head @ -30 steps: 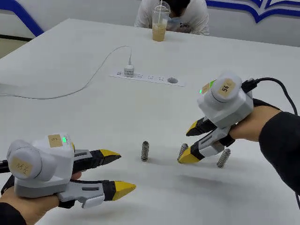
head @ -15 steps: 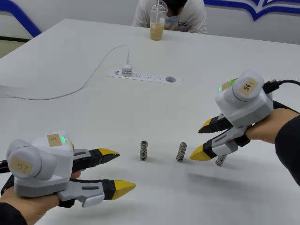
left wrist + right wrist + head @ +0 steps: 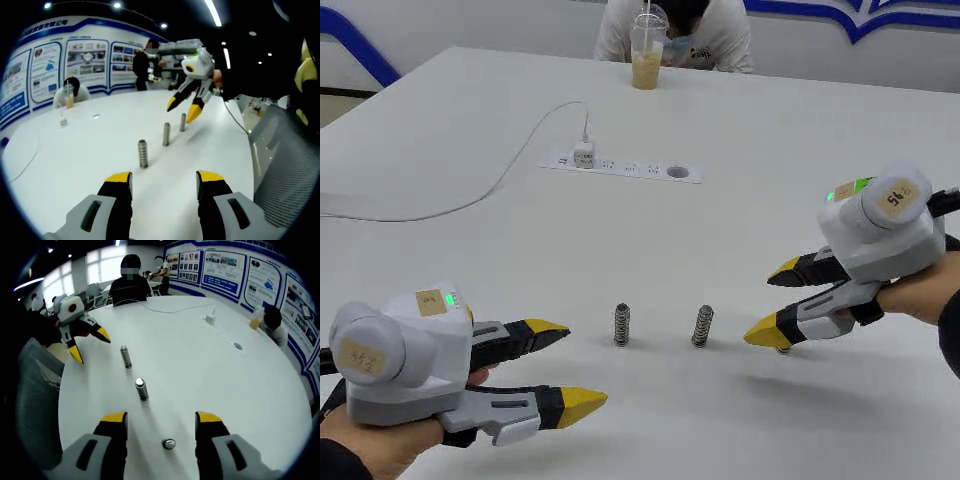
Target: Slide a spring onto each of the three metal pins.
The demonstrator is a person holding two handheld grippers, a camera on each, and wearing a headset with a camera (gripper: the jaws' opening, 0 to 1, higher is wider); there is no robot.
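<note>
Three grey coiled metal springs [image 3: 166, 134] stood upright in a row on the white table [image 3: 520, 250], apparently already on their pins: the left spring [image 3: 621, 325], the middle spring [image 3: 701, 326], and the right spring [image 3: 182, 122] just beside the right gripper [image 3: 760, 308], whose jaws were parted and empty. The left gripper [image 3: 585, 363] hung well apart, likewise parted and empty. Threading looked done; the next move called for lifting clear without toppling anything.

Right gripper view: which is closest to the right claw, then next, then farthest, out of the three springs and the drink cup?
1. Near spring: between the right claw tips.
2. Middle spring: just ahead.
3. Far spring: farther ahead, leftward.
4. Drink cup: far right, across the table.
</note>
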